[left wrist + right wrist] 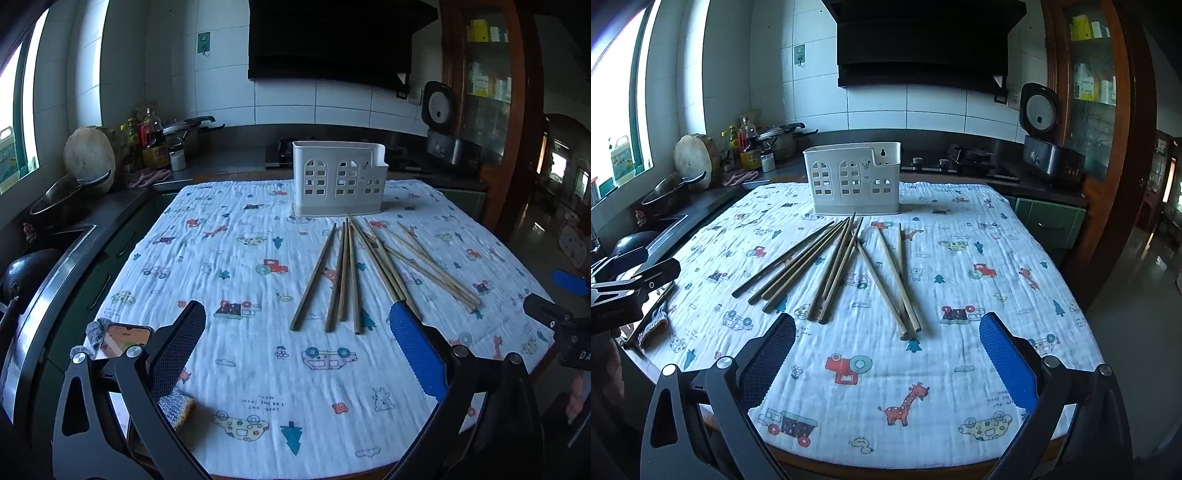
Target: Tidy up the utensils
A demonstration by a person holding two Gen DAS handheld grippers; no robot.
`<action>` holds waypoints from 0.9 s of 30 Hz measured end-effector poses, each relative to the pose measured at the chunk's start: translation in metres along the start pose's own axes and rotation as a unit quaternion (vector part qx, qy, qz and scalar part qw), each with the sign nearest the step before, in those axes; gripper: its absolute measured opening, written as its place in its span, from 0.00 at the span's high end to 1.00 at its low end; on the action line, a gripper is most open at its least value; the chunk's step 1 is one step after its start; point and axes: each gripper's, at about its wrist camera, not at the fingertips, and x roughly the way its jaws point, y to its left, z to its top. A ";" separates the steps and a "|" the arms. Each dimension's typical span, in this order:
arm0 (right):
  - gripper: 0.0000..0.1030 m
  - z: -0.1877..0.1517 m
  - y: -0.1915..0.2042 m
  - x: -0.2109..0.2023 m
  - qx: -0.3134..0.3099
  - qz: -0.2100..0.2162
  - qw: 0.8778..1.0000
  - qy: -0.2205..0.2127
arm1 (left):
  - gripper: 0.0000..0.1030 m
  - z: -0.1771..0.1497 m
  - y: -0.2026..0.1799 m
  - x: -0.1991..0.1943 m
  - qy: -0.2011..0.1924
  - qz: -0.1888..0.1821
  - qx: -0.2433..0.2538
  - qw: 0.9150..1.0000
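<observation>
L gripper [297,350] spread, empty | R gripper [886,354] spread, empty | chopsticks [827,269] loose, criss-crossed on cloth-covered surface [960,369], just in front of white holder [852,179] | holder upright at far edge, looks empty | judged: not started, pick chopsticks first

White cloth [923,369] with cartoon vehicles (red, blue, yellow), tan chopsticks [827,269], white holder [853,181].

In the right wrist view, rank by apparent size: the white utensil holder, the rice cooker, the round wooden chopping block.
1. white utensil holder, clearly largest.
2. rice cooker.
3. round wooden chopping block.
The holder stands nearer the camera, so its lead may be partly perspective.
</observation>
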 end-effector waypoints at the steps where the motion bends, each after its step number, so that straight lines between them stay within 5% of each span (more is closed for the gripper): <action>1: 0.06 0.000 0.000 0.000 -0.001 0.001 1.000 -0.001 | 0.05 0.000 0.000 -0.001 -0.002 0.002 -0.001 1.000; 4: 0.06 0.000 -0.001 0.000 -0.004 0.001 1.000 -0.001 | 0.05 0.001 0.000 0.006 0.018 -0.014 -0.013 1.000; 27: 0.06 0.002 0.001 -0.002 0.003 0.004 1.000 -0.003 | 0.05 0.001 -0.005 -0.003 -0.001 -0.022 -0.004 1.000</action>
